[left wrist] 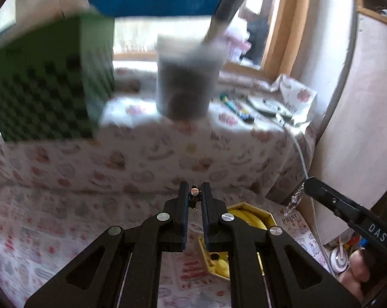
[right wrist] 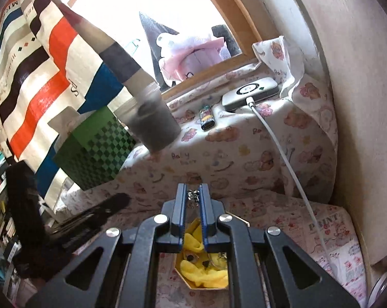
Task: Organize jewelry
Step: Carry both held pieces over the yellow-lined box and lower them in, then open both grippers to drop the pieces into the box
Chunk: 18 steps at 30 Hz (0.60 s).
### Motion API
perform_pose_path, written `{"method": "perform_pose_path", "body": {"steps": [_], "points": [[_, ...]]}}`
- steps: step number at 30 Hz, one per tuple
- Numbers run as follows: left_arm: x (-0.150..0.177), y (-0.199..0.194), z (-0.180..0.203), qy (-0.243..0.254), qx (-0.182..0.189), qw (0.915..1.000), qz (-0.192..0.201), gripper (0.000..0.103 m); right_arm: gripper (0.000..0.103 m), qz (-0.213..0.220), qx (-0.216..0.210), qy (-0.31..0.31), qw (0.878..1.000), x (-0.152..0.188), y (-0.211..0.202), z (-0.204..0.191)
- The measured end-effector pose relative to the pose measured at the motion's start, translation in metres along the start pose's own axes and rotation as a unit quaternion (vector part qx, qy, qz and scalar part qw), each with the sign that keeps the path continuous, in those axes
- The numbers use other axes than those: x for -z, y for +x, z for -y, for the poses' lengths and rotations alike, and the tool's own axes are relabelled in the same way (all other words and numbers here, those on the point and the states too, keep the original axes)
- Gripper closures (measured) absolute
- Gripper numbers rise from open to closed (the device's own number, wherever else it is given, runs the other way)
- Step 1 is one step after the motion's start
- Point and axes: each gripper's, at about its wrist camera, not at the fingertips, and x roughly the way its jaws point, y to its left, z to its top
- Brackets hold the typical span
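Note:
My left gripper (left wrist: 194, 192) is shut on a small ring or earring with a pale stone (left wrist: 194, 193), held above the patterned cloth. My right gripper (right wrist: 193, 194) is shut on a sparkly silver jewelry piece (right wrist: 193, 195); that piece also shows in the left wrist view (left wrist: 295, 197), hanging from the right gripper's tip at the right. A jewelry box with a yellow lining (right wrist: 203, 269) lies below both grippers, and it also shows in the left wrist view (left wrist: 247, 218). Small dark pieces lie in the lining.
A raised ledge under teddy-print cloth (right wrist: 245, 148) holds a green checkered box (right wrist: 101, 148), a dark cup (right wrist: 152, 123), a lighter (right wrist: 206, 118) and a white charger with cable (right wrist: 252, 91). A window and wall stand behind and to the right.

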Motion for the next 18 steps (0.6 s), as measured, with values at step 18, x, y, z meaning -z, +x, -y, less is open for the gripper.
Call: {"method": "perform_pose_path", "body": {"steps": [18], "points": [[0.041,0.044,0.044,0.053,0.082,0.9900,-0.102,0.095,0.094,-0.126,-0.012,0.061,0.990,0.014,0.056,0.039]]}}
